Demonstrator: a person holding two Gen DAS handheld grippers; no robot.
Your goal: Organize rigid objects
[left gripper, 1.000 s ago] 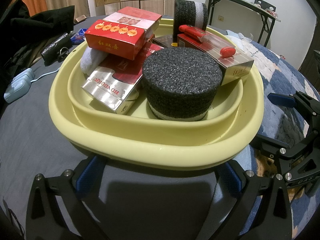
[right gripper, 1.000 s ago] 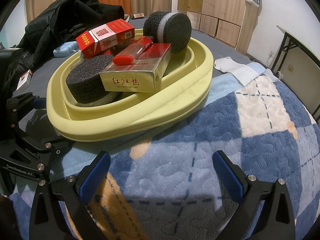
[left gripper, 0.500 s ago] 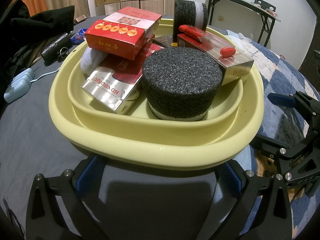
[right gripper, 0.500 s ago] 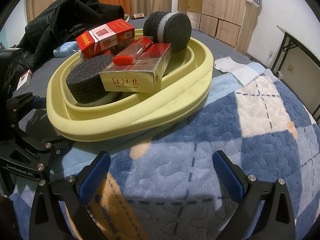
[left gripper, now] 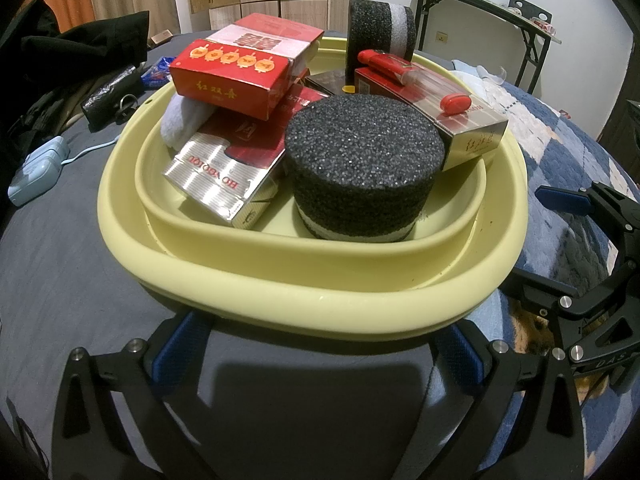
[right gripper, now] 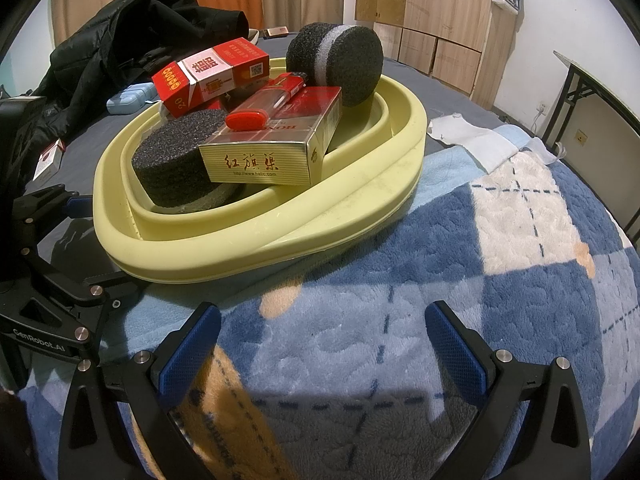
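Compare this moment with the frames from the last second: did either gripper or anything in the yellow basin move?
Nothing visibly changed. The left gripper and right gripper stay open and empty short of the yellow basin, and the foam discs, cartons and lighter lie as before.

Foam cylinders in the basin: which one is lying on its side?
The far foam cylinder at the basin's back edge, round face sideways. The near foam cylinder rests flat on its end.
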